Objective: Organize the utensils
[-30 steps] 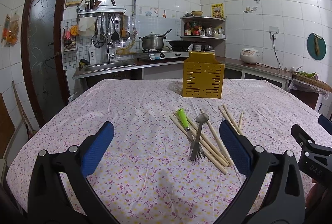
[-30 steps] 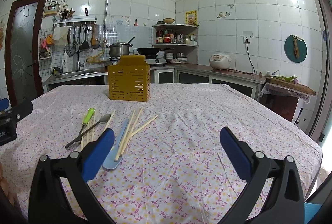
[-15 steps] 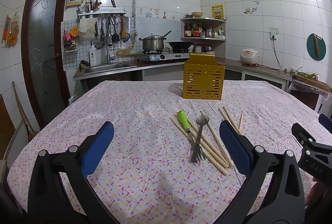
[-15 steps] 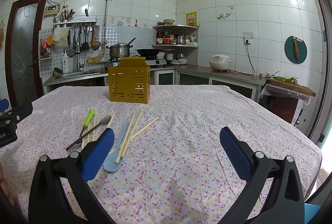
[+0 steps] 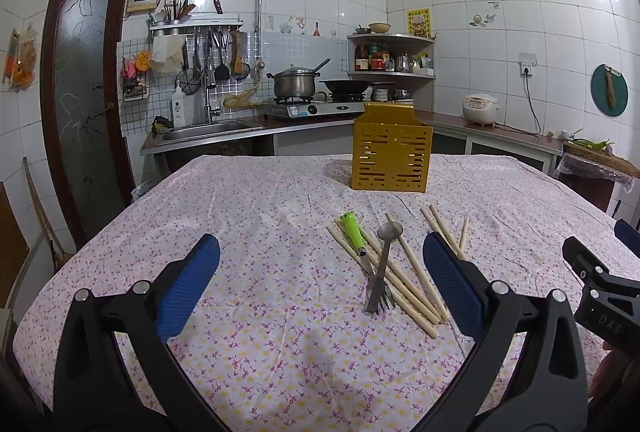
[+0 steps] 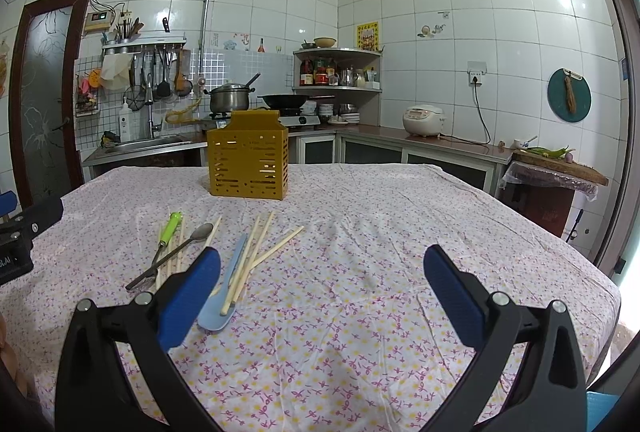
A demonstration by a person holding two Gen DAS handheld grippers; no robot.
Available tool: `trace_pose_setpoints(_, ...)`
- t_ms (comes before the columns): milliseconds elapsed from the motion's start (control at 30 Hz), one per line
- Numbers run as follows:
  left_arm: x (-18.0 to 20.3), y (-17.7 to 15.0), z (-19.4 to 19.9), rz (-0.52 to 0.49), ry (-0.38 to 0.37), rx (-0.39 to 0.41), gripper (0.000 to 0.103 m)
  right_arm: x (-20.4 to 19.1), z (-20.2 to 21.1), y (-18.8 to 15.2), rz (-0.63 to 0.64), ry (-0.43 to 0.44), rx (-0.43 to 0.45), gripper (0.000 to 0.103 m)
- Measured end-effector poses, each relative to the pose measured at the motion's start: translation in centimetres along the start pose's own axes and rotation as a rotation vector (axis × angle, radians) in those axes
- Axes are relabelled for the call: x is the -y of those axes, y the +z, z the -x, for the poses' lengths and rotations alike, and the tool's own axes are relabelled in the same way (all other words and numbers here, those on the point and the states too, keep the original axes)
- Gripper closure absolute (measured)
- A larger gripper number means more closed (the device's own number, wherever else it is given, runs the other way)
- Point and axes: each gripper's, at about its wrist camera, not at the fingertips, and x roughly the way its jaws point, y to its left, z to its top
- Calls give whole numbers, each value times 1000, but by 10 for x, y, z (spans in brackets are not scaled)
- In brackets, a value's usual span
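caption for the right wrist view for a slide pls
Open right hand-held gripper above a floral tablecloth, with chopsticks, spoon and blue spatula lying before a yellow caddy.

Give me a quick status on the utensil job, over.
Left gripper and right gripper open, empty. Chopsticks, metal spoon, fork, blue spoon loose on tablecloth. Yellow holder behind, path clear.

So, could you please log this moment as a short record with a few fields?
setting: kitchen table with floral cloth
holder: yellow slotted caddy, upright, behind the utensils
loose utensils: chopsticks, metal spoon, green-handled fork, blue spatula
left gripper: open, empty
right gripper: open, empty
progress: nothing visibly in the caddy yet
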Motion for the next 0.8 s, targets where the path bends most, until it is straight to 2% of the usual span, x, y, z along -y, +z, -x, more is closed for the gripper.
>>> trace_pose_setpoints(500, 0, -2, -2, -3, -1, -2, 5, 1, -1, -2, 0, -6, -4, 4)
trace_pose_setpoints(800, 3, 0, -17, -23, 10, -37, 5, 1, -11, 3, -3, 2, -29, 4)
